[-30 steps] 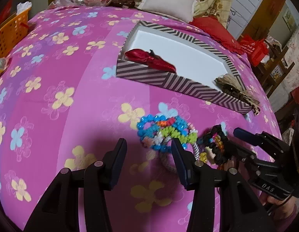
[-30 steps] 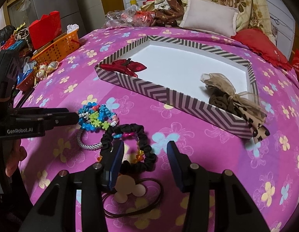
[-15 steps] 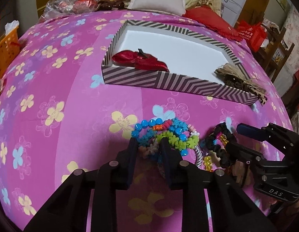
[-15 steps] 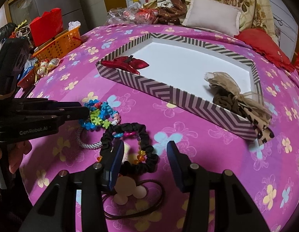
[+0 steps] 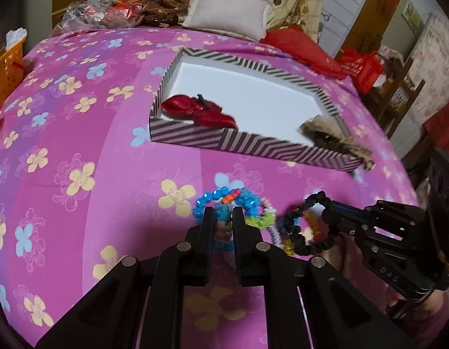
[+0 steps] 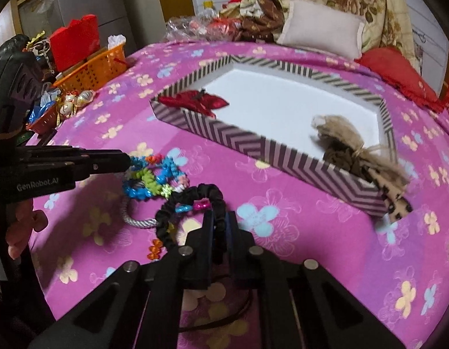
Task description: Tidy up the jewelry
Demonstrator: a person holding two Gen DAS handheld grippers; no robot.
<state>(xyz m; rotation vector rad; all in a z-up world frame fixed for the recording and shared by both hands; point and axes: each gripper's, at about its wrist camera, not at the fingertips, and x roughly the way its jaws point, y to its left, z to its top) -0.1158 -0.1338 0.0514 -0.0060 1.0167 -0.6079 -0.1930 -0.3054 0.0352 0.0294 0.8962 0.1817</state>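
A bunch of bright bead bracelets (image 5: 247,200) lies on the pink flowered bedspread, and my left gripper (image 5: 223,218) is shut on its near blue part. In the right wrist view the left gripper (image 6: 125,161) reaches in from the left onto the same bracelets (image 6: 148,180). My right gripper (image 6: 220,224) is closing on a black scrunchie (image 6: 166,218), and its pads press the band. The left wrist view shows the right gripper (image 5: 326,212) at that scrunchie (image 5: 294,224). Behind stands a striped tray (image 5: 195,136) holding a red bow (image 5: 198,112) and a beige bow (image 5: 332,136).
A grey-white rope bracelet (image 6: 137,221) lies between the two bunches. A dark cord with pale discs (image 6: 218,293) lies under my right gripper. An orange basket (image 6: 90,69) sits off the bed's left side. A pale pillow (image 6: 323,33) and a red cushion (image 6: 398,69) lie at the back.
Both grippers went from open to shut: the left closed first on the bead bracelets, then the right on the black scrunchie. The bracelets and scrunchie have shifted slightly.
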